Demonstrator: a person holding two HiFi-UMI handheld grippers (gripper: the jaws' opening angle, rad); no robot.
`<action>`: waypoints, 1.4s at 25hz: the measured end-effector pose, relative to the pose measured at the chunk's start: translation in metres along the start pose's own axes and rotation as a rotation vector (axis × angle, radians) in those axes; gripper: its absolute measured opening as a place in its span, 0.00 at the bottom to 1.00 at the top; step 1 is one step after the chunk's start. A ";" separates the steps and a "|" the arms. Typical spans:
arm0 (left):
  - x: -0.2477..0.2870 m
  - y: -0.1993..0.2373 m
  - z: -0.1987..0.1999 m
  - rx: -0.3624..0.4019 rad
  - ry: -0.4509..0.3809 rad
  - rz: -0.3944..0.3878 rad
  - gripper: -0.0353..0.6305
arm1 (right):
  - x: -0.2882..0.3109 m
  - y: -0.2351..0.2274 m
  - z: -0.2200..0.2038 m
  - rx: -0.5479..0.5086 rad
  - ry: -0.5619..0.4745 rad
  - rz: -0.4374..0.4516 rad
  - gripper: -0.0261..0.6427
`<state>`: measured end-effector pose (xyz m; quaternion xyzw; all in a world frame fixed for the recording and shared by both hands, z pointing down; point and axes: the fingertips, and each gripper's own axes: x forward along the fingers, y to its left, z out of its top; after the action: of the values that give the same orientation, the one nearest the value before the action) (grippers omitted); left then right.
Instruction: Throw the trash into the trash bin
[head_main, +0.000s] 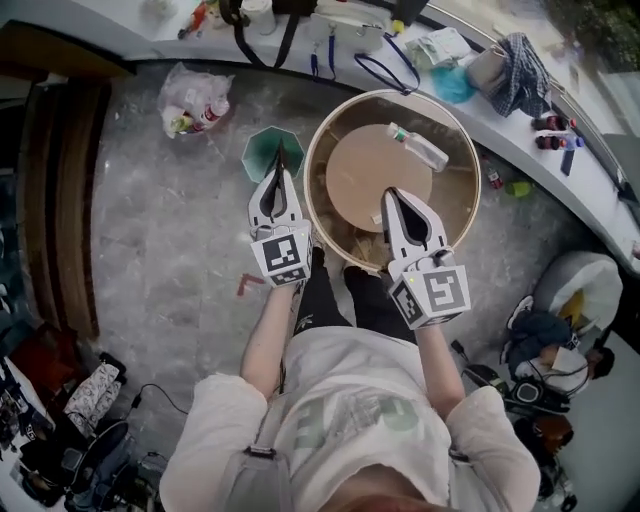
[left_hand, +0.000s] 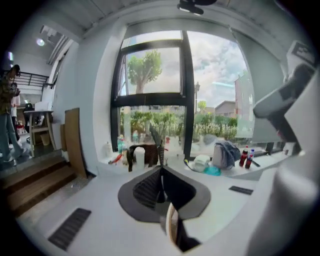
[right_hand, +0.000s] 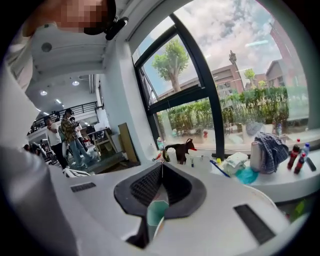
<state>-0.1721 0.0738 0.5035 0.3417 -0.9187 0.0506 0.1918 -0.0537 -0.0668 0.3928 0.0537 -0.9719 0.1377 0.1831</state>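
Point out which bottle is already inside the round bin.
The clear plastic bottle, lying on its side in the round bin. The others are outside it: some in the plastic bag on the floor, the red bottles on the ledge.

I count two grippers, my left gripper (head_main: 279, 162) and right gripper (head_main: 391, 198); one round tub (head_main: 455, 200) under the right, one bottle (head_main: 420, 147) inside; one green bin (head_main: 260, 152) under the left; one plastic bag (head_main: 195, 100) beyond.

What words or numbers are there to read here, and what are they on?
No words can be read.
Shirt: green print, folded and blurred.
Bottle in the bin: label too small.
Cubes: black square patterns only, no letters.
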 end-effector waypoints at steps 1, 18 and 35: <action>0.020 0.013 -0.031 -0.013 0.043 0.005 0.08 | 0.011 0.001 -0.011 0.006 0.022 0.010 0.06; 0.165 0.083 -0.360 -0.205 0.498 0.093 0.08 | 0.151 0.040 -0.169 -0.046 0.260 0.324 0.06; 0.171 0.112 -0.393 -0.255 0.597 0.184 0.35 | 0.161 0.027 -0.183 0.059 0.283 0.246 0.06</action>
<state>-0.2379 0.1432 0.9359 0.2009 -0.8478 0.0501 0.4882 -0.1445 0.0025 0.6092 -0.0801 -0.9312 0.1935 0.2983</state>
